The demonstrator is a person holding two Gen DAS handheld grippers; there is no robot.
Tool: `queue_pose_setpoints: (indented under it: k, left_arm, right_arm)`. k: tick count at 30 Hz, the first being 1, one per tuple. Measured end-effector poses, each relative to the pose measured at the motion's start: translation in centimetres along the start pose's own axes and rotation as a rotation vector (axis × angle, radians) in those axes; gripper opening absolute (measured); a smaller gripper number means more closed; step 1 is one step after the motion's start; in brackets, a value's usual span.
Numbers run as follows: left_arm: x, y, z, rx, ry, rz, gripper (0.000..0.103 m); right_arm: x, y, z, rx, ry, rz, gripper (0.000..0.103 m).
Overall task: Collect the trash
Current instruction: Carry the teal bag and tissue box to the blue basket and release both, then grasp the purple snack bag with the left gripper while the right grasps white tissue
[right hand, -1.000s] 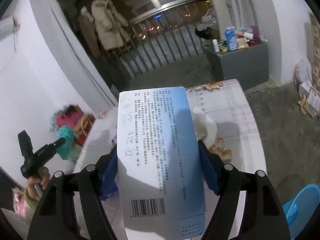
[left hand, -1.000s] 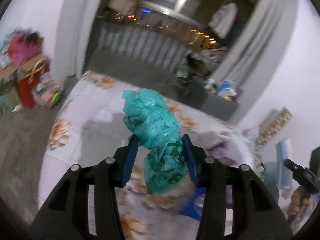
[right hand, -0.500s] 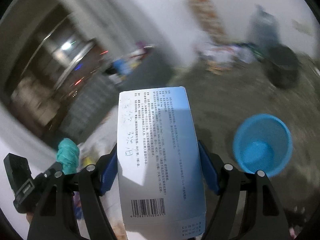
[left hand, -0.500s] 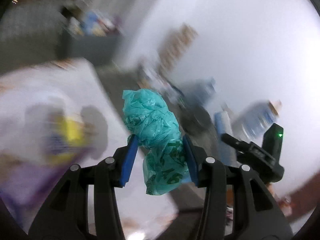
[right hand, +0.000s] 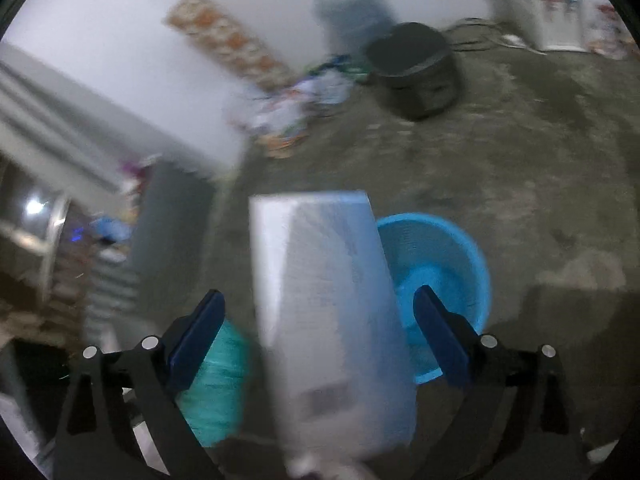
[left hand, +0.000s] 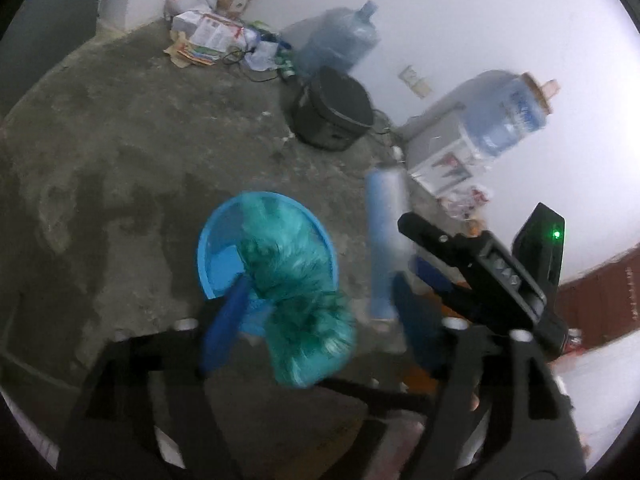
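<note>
Bare grey concrete floor (left hand: 132, 152) is filling both views, w/ a white wall behind. Your left gripper (left hand: 316, 320) is pointing down at the floor, its blue fingers (left hand: 224, 324) standing wide apart; the crumpled teal plastic bag (left hand: 296, 292) is sitting between them, blurred, touching neither pad clearly. Can't tell if the near finger is brushing it. The bag is hanging over the round blue plastic basin (left hand: 212, 248) on the floor.

Your right gripper (right hand: 320, 336) is also tilting down, jaws spread wide, w/ gaps showing on both sides of the white-and-blue printed cardboard box (right hand: 328, 320). The box is blurring heavily between the fingers, its barcode end nearest the camera, its right edge overlapping the basin (right hand: 452, 264) in that view. The teal bag (right hand: 216, 388) is showing just left of the box, behind the left finger. In the left view the right gripper (left hand: 492, 280) is sitting close on the right, the box (left hand: 384, 240) edge-on beside the basin.

Further back: a black round lidded pot (left hand: 332, 112) on the floor, two big blue water jugs (left hand: 340, 40), one of them on a white dispenser (left hand: 440, 152), and a pile of papers and packets (left hand: 212, 36) against the wall.
</note>
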State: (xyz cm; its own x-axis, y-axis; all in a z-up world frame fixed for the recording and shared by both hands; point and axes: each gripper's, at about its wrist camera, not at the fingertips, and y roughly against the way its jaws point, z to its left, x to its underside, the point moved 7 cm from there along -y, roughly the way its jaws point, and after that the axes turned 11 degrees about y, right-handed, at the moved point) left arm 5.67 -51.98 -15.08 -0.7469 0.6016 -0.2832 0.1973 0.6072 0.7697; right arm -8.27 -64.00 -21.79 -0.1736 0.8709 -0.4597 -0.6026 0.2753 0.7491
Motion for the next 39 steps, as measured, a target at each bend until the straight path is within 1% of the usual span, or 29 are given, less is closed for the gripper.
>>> queue_pose_setpoints:
  k: [1,2,5,7,8,11,12,13,16,17,19,20,21,24,26,28,29,30,31,33,35,38,39]
  left_arm:
    - [-0.1,-0.7,0.1,-0.020,-0.002,-0.014,0.075]
    - [-0.1,-1.2,0.0,-0.024,-0.001,-0.024,0.076]
    - [0.0,-1.6,-0.6,-0.002,0.006,-0.032,0.079]
    - [-0.1,-0.6,-0.3,-0.008,-0.012,-0.057,0.083]
    - [0.1,0.0,-0.2,-0.008,-0.024,-0.074,0.083]
    - [0.3,1.9,-0.3,-0.003,-0.061,-0.115,0.083]
    - [0.5,3.0,-0.5,0.001,-0.073,-0.132,0.083]
    - [0.8,4.3,-0.5,-0.001,-0.084,-0.157,0.083]
    - [1.2,7.5,-0.5,0.002,-0.096,-0.207,0.083]
    - [1.7,9.0,-0.2,0.005,-0.089,-0.229,0.084]
    - [2.6,12.0,0.6,0.003,-0.064,-0.269,0.084]
    - [3.1,13.4,0.9,-0.002,-0.061,-0.286,0.084]
    - [3.6,14.8,1.3,-0.007,-0.057,-0.308,0.084]
    - [5.4,20.2,2.9,-0.013,-0.051,-0.393,0.085]
    - [6.7,23.8,4.2,-0.031,-0.047,-0.448,0.089]
    - [8.0,27.7,5.9,-0.056,-0.034,-0.514,0.093]
    - [9.1,30.4,7.3,-0.072,-0.020,-0.561,0.093]
    - [9.6,32.0,8.3,-0.084,-0.005,-0.588,0.094]
    - [10.6,34.5,9.9,-0.111,0.028,-0.638,0.094]
    - [12.0,38.0,12.3,-0.137,0.083,-0.712,0.094]
    - [13.9,41.9,15.4,-0.179,0.148,-0.796,0.094]
    - [16.2,46.3,18.9,-0.233,0.200,-0.889,0.094]
    - [16.8,47.5,19.9,-0.247,0.207,-0.914,0.094]
  right_arm:
    - [0.1,-0.8,-0.8,0.035,-0.009,0.015,0.093]
    - [0.6,-1.4,-1.8,0.054,-0.030,0.023,0.093]
    - [0.8,-1.9,-2.9,0.038,-0.049,0.009,0.093]
    - [0.5,-1.7,-2.8,0.048,-0.034,-0.012,0.093]
    - [0.3,-1.4,-2.4,0.051,-0.019,-0.021,0.093]
    - [-0.4,0.7,0.2,0.070,0.078,-0.083,0.093]
    - [-0.6,1.7,1.3,0.089,0.128,-0.115,0.093]
    - [-0.8,2.8,2.3,0.112,0.175,-0.144,0.096]
    - [-1.1,5.6,5.6,0.199,0.314,-0.258,0.097]
    - [-1.2,6.3,6.5,0.224,0.347,-0.286,0.097]
    - [-1.0,7.9,9.0,0.320,0.442,-0.359,0.097]
    - [-0.8,8.6,10.0,0.345,0.478,-0.388,0.097]
    - [-0.3,9.4,11.8,0.365,0.544,-0.435,0.097]
    - [1.3,10.9,16.0,0.379,0.689,-0.511,0.097]
    - [2.7,11.6,18.7,0.358,0.773,-0.532,0.097]
    - [4.7,12.4,21.9,0.258,0.855,-0.549,0.097]
    - [5.6,13.0,23.0,0.205,0.879,-0.557,0.097]
    - [6.8,13.7,24.8,0.127,0.897,-0.565,0.097]
    - [7.7,14.2,26.1,0.080,0.906,-0.567,0.097]
    - [9.7,15.2,29.5,-0.017,0.937,-0.570,0.097]
    - [11.4,16.4,32.4,-0.113,0.977,-0.571,0.097]
    - [14.1,17.6,37.7,-0.271,1.023,-0.528,0.097]
    - [14.8,17.6,39.1,-0.306,1.031,-0.509,0.097]
